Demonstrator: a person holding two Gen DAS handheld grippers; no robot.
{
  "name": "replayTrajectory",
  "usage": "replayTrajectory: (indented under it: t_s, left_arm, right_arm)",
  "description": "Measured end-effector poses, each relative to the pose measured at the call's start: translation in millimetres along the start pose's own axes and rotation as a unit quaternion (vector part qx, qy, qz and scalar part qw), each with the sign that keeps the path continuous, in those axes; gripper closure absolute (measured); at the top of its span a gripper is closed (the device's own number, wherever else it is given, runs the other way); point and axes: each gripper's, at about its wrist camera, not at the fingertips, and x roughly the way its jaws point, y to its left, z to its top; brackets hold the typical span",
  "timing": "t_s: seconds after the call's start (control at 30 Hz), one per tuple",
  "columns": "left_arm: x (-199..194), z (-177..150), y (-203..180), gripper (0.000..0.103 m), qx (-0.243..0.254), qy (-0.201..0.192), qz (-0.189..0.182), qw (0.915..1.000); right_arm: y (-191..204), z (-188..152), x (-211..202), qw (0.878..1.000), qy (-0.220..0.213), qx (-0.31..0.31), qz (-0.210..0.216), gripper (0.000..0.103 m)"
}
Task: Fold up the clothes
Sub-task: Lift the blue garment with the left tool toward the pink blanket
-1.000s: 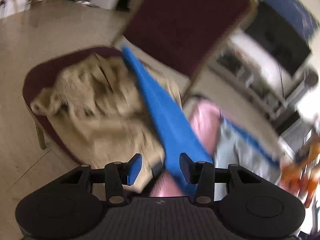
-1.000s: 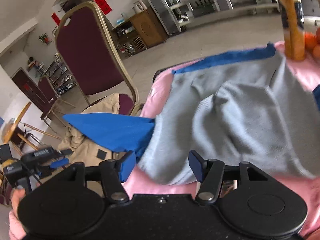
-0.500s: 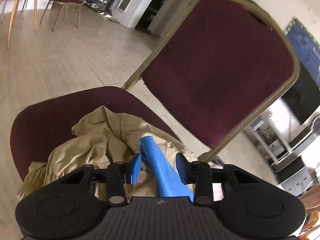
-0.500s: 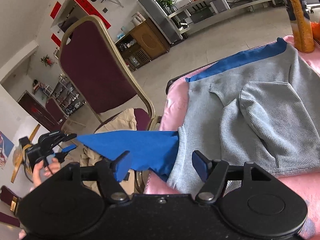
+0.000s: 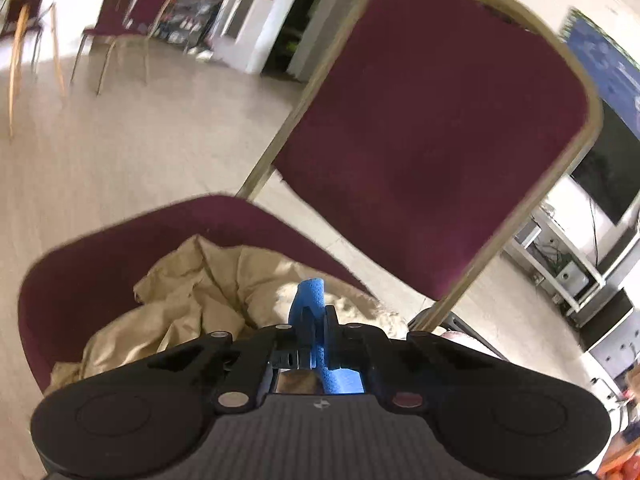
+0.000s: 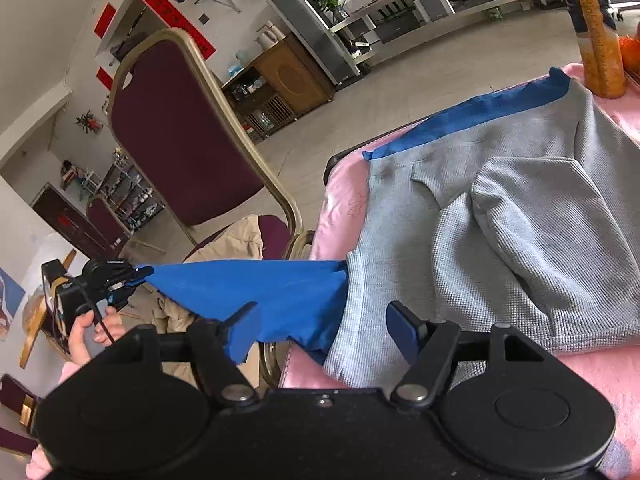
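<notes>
Left gripper (image 5: 316,320) is pinching the blue garment (image 6: 260,292) taut off the pink table (image 6: 340,208) toward the chair (image 5: 420,120); right gripper (image 6: 320,328), empty, jaws opening, should take the near hem squarely before pulling.

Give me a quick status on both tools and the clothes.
Left tool shut on blue cloth sleeve, stretched taut. Right tool opening, empty, over grey waffle-knit sweater. Maroon chair close by.

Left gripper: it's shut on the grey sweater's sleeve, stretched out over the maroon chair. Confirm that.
Not quite. The left gripper is shut on the blue garment, not the grey sweater, which lies untouched on the pink surface. The right wrist view shows the blue cloth stretched toward the maroon chair.
</notes>
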Motion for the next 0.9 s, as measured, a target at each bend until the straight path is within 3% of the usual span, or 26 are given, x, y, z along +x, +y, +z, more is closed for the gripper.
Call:
replayTrajectory:
  t_s: [0.17,0.37,0.5,0.7,0.83,0.9]
  left_arm:
    - [-39,-8,-55,0.101,0.086,-0.038,-0.03,0.9951]
    - [-85,-35,-140,0.101,0.191,-0.071,-0.088,0.9751]
    - [-109,-69,-206,0.101,0.257,-0.079,-0.126,0.9548]
    - [-132,-152,-305,0.101,0.35,-0.067,-0.184,0.9162]
    - [-137,-221,-359,0.101,0.401,-0.049,-0.219,0.8884]
    - [-130,-260,-380,0.099,0.424,-0.023,-0.229,0.876]
  right_arm:
    - [-22,10,-18,1.0,-0.006,0.016,0.008,0.036]
    - [-83,37,-75,0.997,-0.062,0.055,-0.014,0.034]
    - [-142,55,-110,0.99,-0.099,0.09,-0.035,0.032]
    - [-222,57,-119,0.979,-0.14,0.126,-0.076,0.032]
    - [-256,49,-102,0.977,-0.107,0.159,-0.088,0.032]
    - [-257,52,-100,0.981,-0.103,0.144,-0.081,0.032]
